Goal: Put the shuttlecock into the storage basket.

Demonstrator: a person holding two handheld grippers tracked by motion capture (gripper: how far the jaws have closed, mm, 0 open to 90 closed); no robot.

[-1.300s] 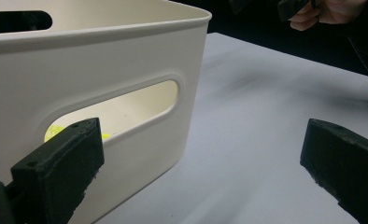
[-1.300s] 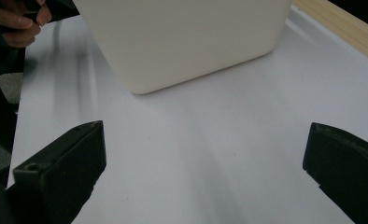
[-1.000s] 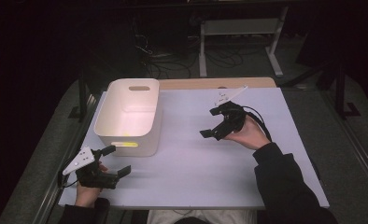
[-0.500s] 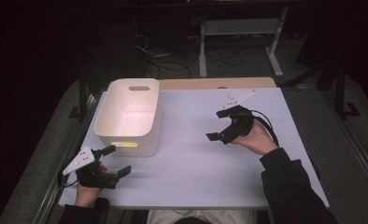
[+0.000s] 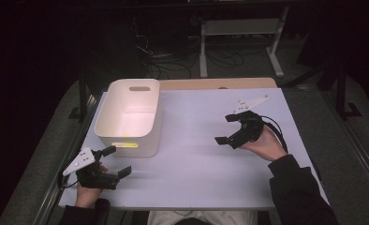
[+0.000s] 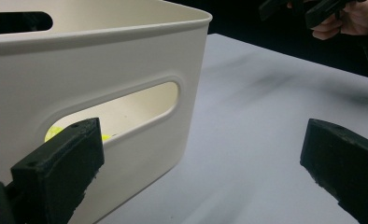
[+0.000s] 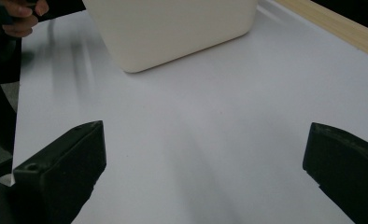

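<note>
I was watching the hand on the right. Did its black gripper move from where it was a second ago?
Yes. The right gripper moved away from the white plastic bin, toward the table's right edge and slightly nearer the person. Its jaws stand open.

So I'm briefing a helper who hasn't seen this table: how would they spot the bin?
On the white table, look at the far left part. The bin is a cream plastic tub with slot handles, just beyond the left hand-held gripper; something yellow shows inside.
</note>
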